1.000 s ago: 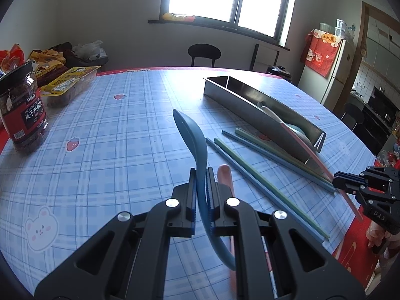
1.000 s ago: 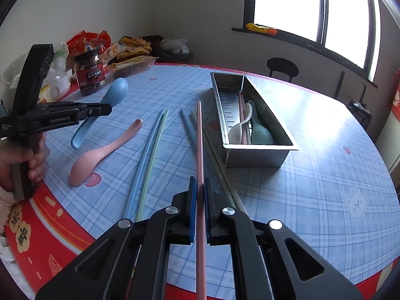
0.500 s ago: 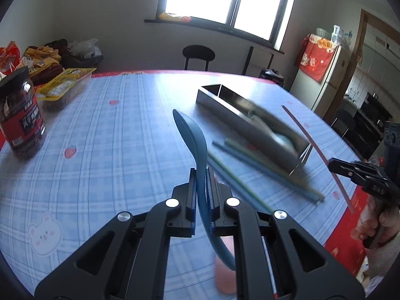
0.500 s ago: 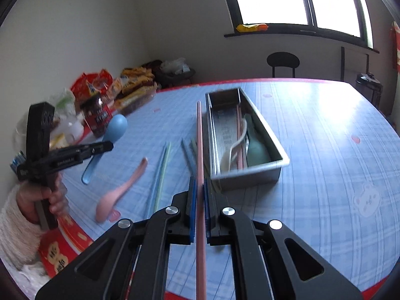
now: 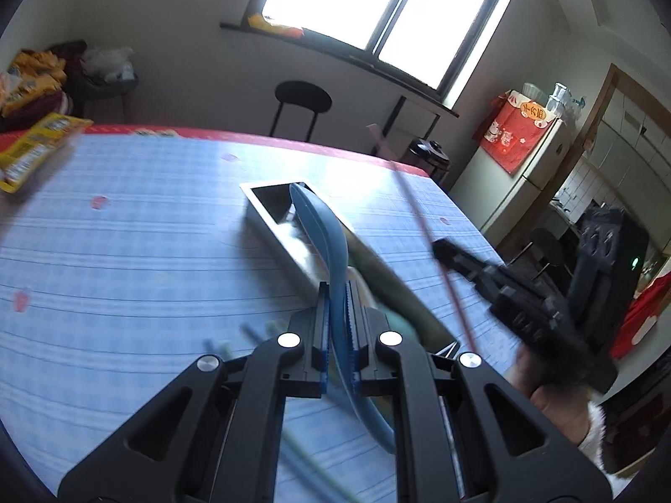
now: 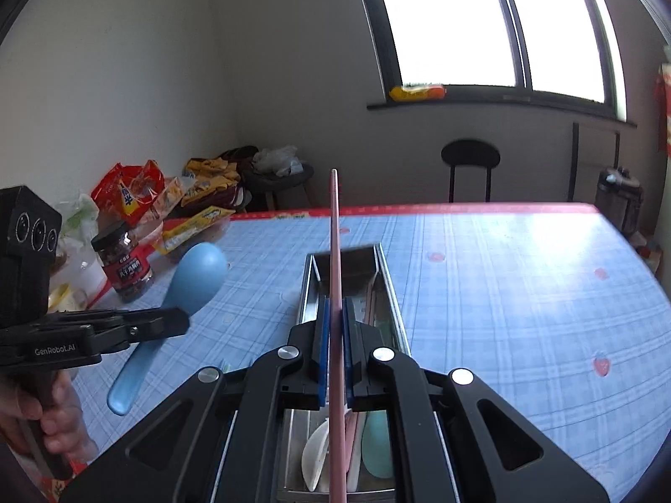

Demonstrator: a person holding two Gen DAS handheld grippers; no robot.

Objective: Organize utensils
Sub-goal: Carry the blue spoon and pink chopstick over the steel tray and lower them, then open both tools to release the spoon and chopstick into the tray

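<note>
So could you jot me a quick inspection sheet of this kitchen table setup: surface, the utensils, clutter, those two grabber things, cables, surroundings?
Surface: round table under a blue checked cloth with a red rim.
Job's things: metal tray holding a white spoon, a green spoon and a pink utensil; blue spoon and pink chopstick held in the air; more chopsticks on the cloth, blurred.
Clutter: dark jar, snack packets, yellow box at the far left edge.
Grippers: left gripper shut on the blue spoon; right gripper shut on the pink chopstick above the tray.
Cables: nothing seen.
Surroundings: bright window, black chair, fridge.
</note>
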